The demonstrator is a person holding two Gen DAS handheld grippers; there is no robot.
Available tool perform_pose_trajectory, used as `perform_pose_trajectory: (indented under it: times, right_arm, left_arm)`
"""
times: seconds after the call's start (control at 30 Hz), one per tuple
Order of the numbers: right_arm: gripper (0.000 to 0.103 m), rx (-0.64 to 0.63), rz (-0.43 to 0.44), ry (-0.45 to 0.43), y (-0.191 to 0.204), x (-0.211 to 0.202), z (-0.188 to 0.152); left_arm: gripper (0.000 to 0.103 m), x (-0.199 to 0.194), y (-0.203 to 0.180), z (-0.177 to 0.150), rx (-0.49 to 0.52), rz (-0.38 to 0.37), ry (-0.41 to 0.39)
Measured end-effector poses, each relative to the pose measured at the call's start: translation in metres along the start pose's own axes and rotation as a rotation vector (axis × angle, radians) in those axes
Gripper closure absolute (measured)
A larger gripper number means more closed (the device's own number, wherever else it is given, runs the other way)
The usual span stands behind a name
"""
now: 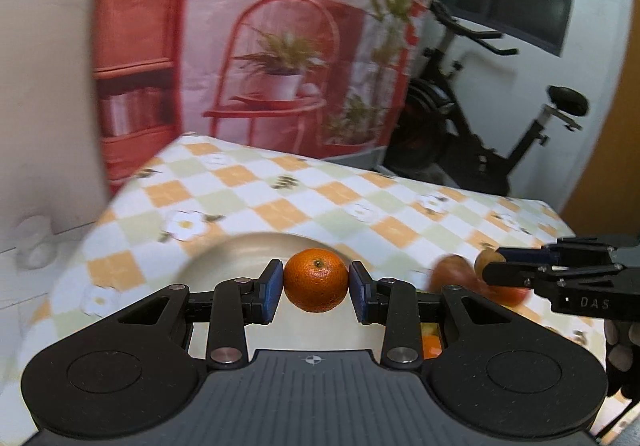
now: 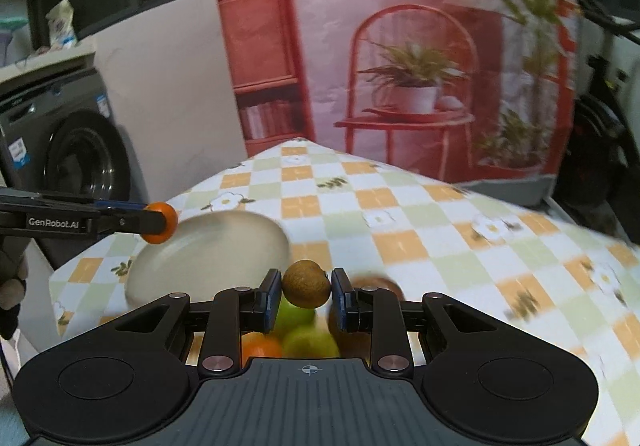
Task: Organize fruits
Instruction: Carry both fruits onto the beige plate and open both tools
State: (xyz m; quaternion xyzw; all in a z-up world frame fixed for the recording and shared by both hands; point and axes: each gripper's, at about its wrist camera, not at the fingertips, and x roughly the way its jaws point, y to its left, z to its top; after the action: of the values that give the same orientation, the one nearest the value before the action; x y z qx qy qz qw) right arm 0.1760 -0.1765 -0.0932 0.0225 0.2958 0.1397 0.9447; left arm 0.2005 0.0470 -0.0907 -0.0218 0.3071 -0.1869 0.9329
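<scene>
I have the left gripper (image 1: 316, 284) clamped on a mandarin (image 1: 316, 280), its blue pads pressing the fruit's two sides so the stem dimple faces my camera; the peel is glossy and finely pebbled, and the round shape sits squarely between the flat pads, which is why I think the hold looks secure. The right gripper (image 2: 306, 292) is squeezed down on a kiwi (image 2: 307, 283), a dull brown, fuzzy oval carried crosswise between its pads. Both fruits are in the air above the table (image 2: 400, 214), which wears a checked cloth of orange, pale green and white squares with printed daisies. The mandarin hangs over the near rim of a shallow, smooth cream plate (image 2: 208, 246) lying toward the table's left edge, so I judge that plate to be its destination. The kiwi is beside the plate's right rim, above a loose heap of fruit near the front edge: green apples (image 2: 308, 340), another orange fruit (image 2: 262, 350), and something brown I cannot identify. Sorting has barely begun, since the plate looks bare.
</scene>
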Motion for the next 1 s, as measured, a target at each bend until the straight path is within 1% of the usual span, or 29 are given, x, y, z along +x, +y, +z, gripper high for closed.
perform_pose_trajectory:
  times: [0.13, 0.27, 0.37, 0.43, 0.53, 0.77, 0.9, 1.0]
  right_arm:
    - [0.078, -0.061, 0.016, 0.043, 0.017, 0.051, 0.029]
    - [0.078, -0.082, 0.046, 0.117, 0.034, 0.102, 0.05]
    - [0.078, -0.134, 0.06, 0.171, 0.049, 0.136, 0.055]
    - [0.078, -0.163, 0.078, 0.187, 0.056, 0.153, 0.054]
    - [0.078, -0.193, 0.07, 0.206, 0.063, 0.172, 0.052]
    - [0.078, -0.251, 0.056, 0.247, 0.07, 0.193, 0.046]
    - [0.078, -0.259, 0.018, 0.254, 0.065, 0.195, 0.041]
    - [0.077, -0.256, 0.015, 0.251, 0.063, 0.193, 0.039]
  left_arm:
    - [0.065, 0.016, 0.03, 0.01, -0.02, 0.018, 0.031]
    - [0.065, 0.035, 0.054, 0.014, -0.032, 0.041, 0.058]
    - [0.065, 0.051, 0.069, 0.011, -0.064, 0.032, 0.084]
    - [0.065, 0.062, 0.074, 0.008, -0.079, 0.019, 0.104]
    - [0.065, 0.073, 0.077, 0.004, -0.058, 0.02, 0.119]
    - [0.065, 0.082, 0.079, -0.004, -0.041, 0.011, 0.144]
    - [0.065, 0.083, 0.075, -0.007, -0.016, 0.025, 0.151]
    - [0.064, 0.083, 0.074, -0.007, -0.008, 0.033, 0.15]
